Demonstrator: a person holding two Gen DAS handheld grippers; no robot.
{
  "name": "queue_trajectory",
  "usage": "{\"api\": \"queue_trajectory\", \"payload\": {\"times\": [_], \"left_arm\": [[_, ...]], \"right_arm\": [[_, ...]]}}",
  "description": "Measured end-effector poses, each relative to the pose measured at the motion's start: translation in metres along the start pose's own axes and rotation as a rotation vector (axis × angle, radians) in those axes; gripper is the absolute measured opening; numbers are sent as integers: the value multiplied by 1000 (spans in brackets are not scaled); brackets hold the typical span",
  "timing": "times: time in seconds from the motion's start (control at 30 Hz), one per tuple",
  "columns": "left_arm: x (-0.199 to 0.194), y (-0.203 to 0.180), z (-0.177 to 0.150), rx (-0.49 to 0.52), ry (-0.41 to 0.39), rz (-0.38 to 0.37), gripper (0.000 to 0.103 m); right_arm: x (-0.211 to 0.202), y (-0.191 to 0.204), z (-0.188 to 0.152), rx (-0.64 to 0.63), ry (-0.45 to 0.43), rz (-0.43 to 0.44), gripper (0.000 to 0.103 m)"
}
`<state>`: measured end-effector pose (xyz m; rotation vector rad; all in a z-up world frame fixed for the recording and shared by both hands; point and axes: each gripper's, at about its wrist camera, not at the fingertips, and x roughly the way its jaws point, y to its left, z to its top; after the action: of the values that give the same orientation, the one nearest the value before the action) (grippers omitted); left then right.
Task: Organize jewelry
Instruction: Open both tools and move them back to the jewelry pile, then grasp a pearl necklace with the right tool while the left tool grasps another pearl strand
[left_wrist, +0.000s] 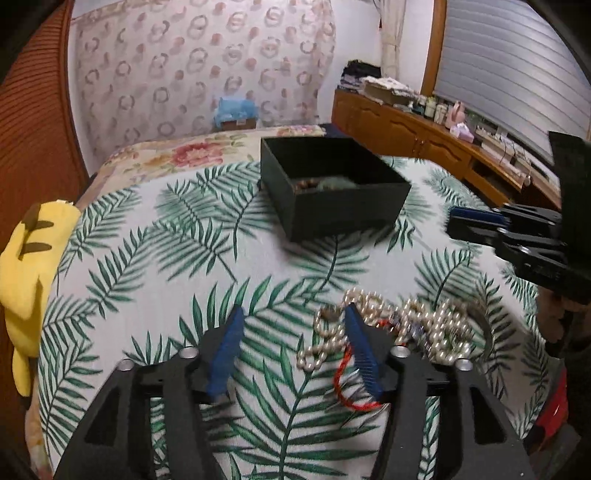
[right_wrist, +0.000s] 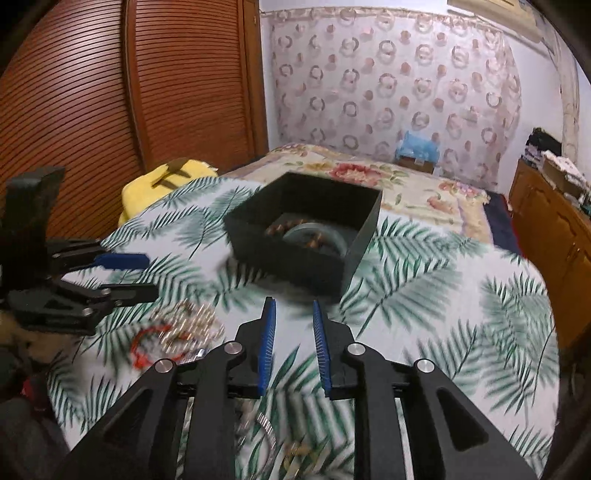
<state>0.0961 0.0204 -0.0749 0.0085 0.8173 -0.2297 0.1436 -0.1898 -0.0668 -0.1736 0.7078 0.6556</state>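
Both wrist views look forward-down, close over the bed (left_wrist: 155, 258), sharing the black box (left_wrist: 332, 206).

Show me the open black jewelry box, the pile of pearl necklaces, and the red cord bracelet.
Open black square jewelry box (left_wrist: 347, 212): left wrist view, its front wall.
Pile of white pearl necklaces (left_wrist: 436, 321): left wrist view, middle of the heap.
Red cord bracelet (left_wrist: 341, 384): left wrist view, its left curve.

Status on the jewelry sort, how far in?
Done: a few pieces already lie in the black box. In hand: nothing; left tongs open over the pearl pile, right tongs slightly open and empty. Left: pearls, red bracelet, and a few blurred pieces beside them on the cloth.
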Motion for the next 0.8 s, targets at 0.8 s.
{"api": "queue_trajectory", "payload": {"times": [0.8], "left_arm": [[20, 2, -16, 29, 73, 27, 85]], "right_arm": [[9, 16, -37, 39, 137, 163, 23]]}}
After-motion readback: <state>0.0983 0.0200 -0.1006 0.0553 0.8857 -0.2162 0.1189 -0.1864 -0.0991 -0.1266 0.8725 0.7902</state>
